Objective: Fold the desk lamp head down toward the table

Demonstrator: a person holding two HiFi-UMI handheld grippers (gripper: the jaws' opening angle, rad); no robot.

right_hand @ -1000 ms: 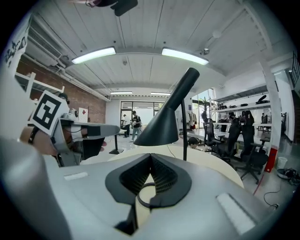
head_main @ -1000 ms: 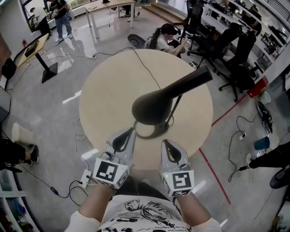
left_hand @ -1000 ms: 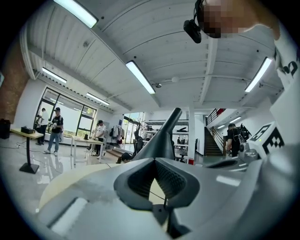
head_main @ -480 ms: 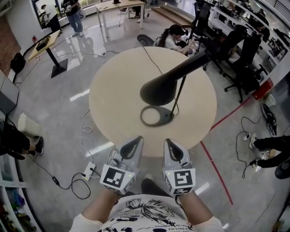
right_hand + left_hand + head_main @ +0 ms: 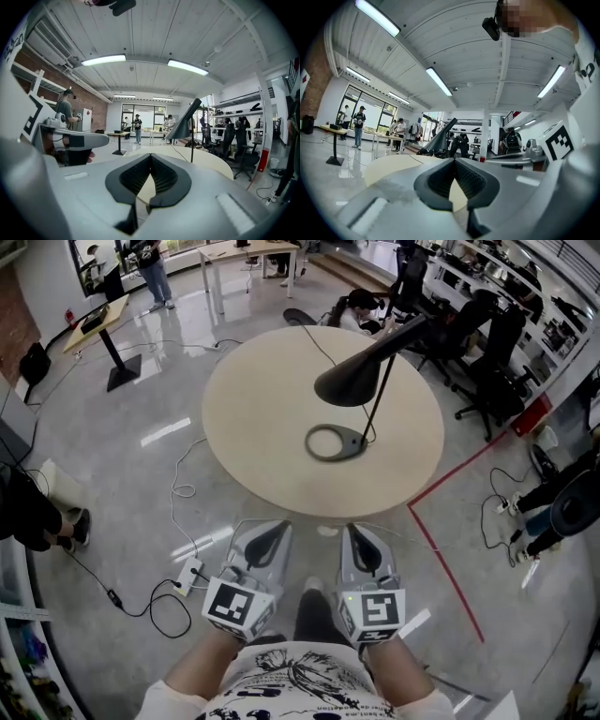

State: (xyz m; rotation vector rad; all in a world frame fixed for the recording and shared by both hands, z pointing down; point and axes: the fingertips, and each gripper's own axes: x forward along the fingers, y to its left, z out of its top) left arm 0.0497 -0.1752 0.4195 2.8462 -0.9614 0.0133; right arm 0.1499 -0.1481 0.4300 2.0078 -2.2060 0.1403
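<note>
The black desk lamp stands on the round beige table [image 5: 253,427]. Its cone head [image 5: 354,381] hangs tilted at the top of a thin stem above its round base [image 5: 336,442]. My left gripper [image 5: 276,529] and right gripper [image 5: 355,531] are side by side over the floor, short of the table's near edge, and both are shut on nothing. The lamp head [image 5: 439,138] shows far off past the left gripper [image 5: 453,160]. To the right of the right gripper [image 5: 150,155], the lamp head [image 5: 184,125] shows above its stem.
The lamp's cord [image 5: 321,351] runs over the table's far edge. A power strip [image 5: 189,572] with cables lies on the floor at my left, and red floor tape [image 5: 441,554] runs at the right. Office chairs [image 5: 492,343] and people stand beyond the table.
The view and both grippers have pulled back from the table. The grippers were over its near edge beside the lamp base and are now over the floor. The lamp looks farther away.
</note>
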